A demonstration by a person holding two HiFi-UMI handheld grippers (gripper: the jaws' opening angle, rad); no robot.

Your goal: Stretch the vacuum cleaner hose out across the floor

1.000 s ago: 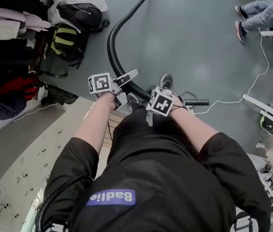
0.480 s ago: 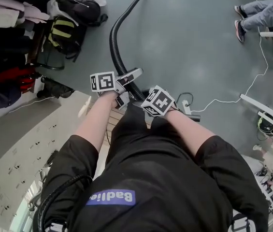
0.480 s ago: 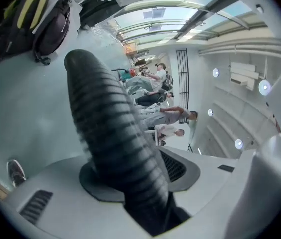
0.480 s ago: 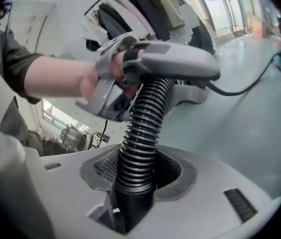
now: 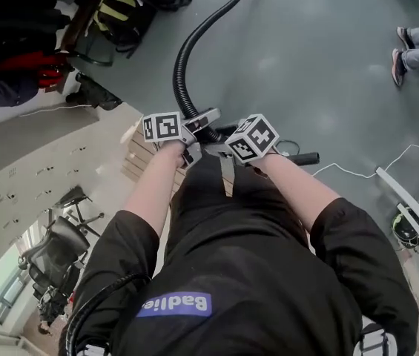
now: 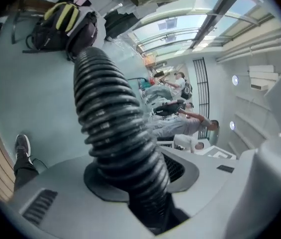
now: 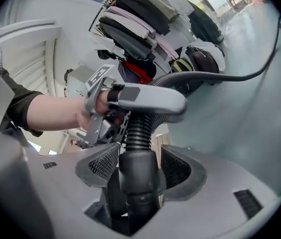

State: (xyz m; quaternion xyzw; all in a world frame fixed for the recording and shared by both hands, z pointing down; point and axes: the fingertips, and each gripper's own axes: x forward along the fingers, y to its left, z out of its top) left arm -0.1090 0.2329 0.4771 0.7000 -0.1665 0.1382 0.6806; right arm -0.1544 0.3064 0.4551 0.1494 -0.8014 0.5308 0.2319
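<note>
Black ribbed flexible vacuum hose [image 5: 182,65] curves away across grey floor [image 5: 305,65]. Prob light, springy, kinks if yanked, so grip ribs near its smooth end.

Left gripper [image 6: 140,176] just closed a bit, clamped on ribs. Right gripper [image 7: 139,167] just opened wide, hose end loose btwn jaws.

No brand legible on hose.

Looking like an office or lab common area: lockers [image 5: 38,176] lining one wall, office chair [image 5: 53,251] standing nearby, backpacks [image 5: 120,10] and jackets [image 5: 16,21] piling along grey floor [image 5: 320,65], people [image 5: 417,50] sitting, white cable [image 5: 409,154] trailing.
</note>
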